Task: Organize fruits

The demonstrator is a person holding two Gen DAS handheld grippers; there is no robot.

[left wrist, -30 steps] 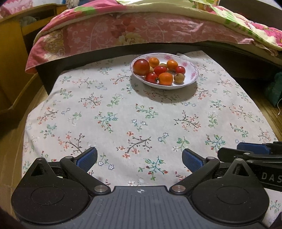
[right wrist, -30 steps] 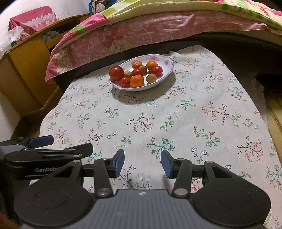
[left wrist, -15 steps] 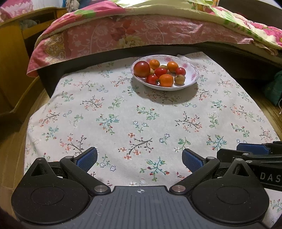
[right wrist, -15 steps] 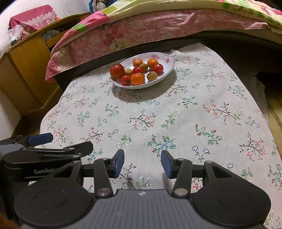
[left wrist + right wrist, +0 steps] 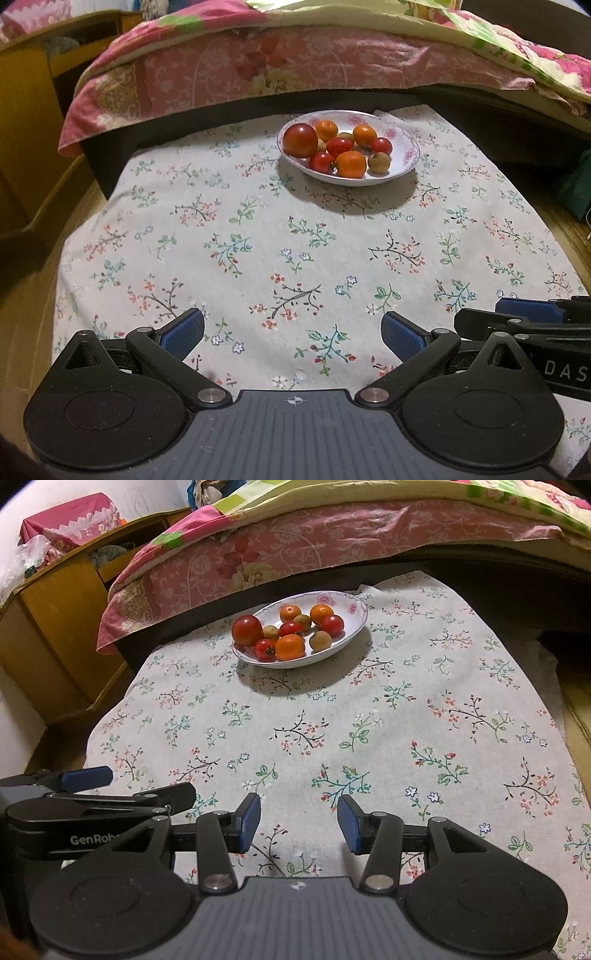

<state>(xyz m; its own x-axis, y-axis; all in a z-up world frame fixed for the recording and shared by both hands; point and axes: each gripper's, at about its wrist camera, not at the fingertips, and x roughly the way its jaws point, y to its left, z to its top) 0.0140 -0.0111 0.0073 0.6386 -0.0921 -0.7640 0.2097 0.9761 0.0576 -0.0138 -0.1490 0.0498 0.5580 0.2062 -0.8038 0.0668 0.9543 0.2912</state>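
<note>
A white flowered bowl (image 5: pixel 404 162) stands at the far side of the floral cloth; it also shows in the right wrist view (image 5: pixel 354 607). It holds a big red tomato (image 5: pixel 300 140), several small red tomatoes, orange mandarins (image 5: pixel 351 164) and small brownish fruits (image 5: pixel 379 163). My left gripper (image 5: pixel 291 334) is open and empty, low over the near part of the cloth, far from the bowl. My right gripper (image 5: pixel 298 823) is open and empty, beside the left one. Each gripper shows at the edge of the other's view.
The floral cloth (image 5: pixel 295 240) covers a low table. A bed with a pink flowered quilt (image 5: pixel 295 66) runs behind the bowl. A wooden cabinet (image 5: pixel 48 627) stands at the left. Wooden floor (image 5: pixel 576 236) shows at the right.
Both grippers have shifted slightly over the cloth, so the bowl sits a little lower in the views. Both stay open and empty. The fruit has not moved.
</note>
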